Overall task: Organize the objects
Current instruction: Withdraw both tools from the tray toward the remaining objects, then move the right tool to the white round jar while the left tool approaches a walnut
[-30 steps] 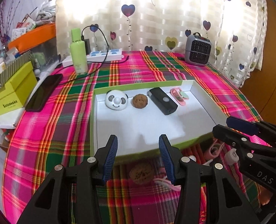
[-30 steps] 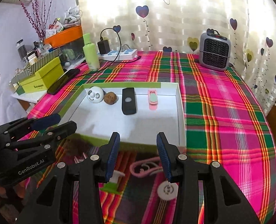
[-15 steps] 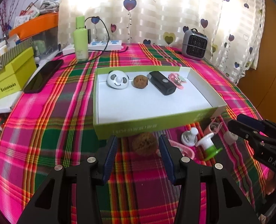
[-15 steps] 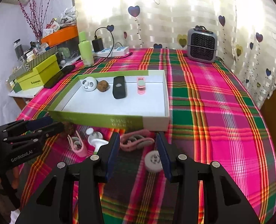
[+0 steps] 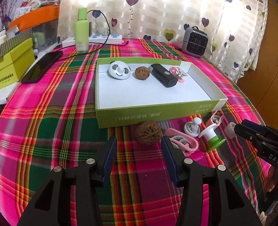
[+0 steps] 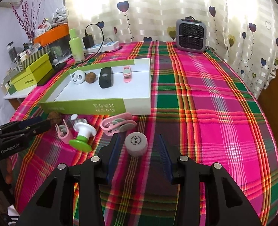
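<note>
A green-and-white box lid (image 5: 157, 113) (image 6: 86, 109) lies on the plaid cloth and holds a panda toy (image 5: 119, 70), a walnut (image 5: 142, 72), a black case (image 5: 163, 75) and a pink clip (image 5: 177, 72). In front of it lie a walnut (image 5: 148, 134), a pink clip (image 5: 182, 141) (image 6: 118, 125), a white knob (image 5: 192, 128), a white-and-green stamp (image 5: 211, 137) (image 6: 82, 133) and a grey round cap (image 6: 136, 144). My left gripper (image 5: 139, 148) is open, just short of the loose walnut. My right gripper (image 6: 139, 146) is open around the grey cap.
A green bottle (image 5: 82, 32), a power strip (image 5: 105, 38), a black phone (image 5: 42, 66), yellow-green boxes (image 5: 9, 66) and an orange bin (image 5: 35, 17) stand at the back left. A small grey heater (image 6: 190, 34) stands at the back right. The table edge drops off on the right.
Both grippers have pulled back and down from above the box lid to the loose objects in front of it. Both have stayed open.
</note>
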Demonstrator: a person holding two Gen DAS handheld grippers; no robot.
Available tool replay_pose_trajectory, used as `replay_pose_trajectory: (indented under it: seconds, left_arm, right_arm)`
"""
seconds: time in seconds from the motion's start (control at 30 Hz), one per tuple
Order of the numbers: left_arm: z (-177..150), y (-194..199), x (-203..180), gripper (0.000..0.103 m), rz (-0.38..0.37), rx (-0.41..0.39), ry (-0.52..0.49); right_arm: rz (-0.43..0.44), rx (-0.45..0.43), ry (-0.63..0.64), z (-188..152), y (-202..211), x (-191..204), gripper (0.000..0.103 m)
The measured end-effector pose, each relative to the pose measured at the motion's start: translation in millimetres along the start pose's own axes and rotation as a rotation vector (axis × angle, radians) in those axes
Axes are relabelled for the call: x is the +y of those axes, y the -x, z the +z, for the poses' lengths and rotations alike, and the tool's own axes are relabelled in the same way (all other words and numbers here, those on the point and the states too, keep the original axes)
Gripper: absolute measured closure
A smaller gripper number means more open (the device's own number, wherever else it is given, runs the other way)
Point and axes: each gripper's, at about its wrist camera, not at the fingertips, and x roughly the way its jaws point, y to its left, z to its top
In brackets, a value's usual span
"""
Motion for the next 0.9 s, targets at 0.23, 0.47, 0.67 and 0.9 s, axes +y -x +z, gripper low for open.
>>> replay_pose_trajectory:
  seconds: [0.23, 0.47, 0.67, 0.9]
  left_arm:
    - [-1, -2, 0, 0.056, -0.007, 0.008, -0.001]
    - [0, -7, 0, 0.055, -0.015, 0.020, 0.005]
    - [3, -13, -2, 0.055, -0.019, 0.030, 0.008]
    - [11, -18, -1, 0.055, -0.021, 0.035, 0.032]
  right_arm:
    - [0.008, 0.038, 0.008, -1, -9, 0, 0.060]
    - [0.020, 0.067, 0.007, -1, -15, -1, 0.060]
    - [0.015, 0.081, 0.012, 0, -19, -1, 0.055]
    - [-0.003, 0.096, 0.034, 2, -22, 1, 0.055]
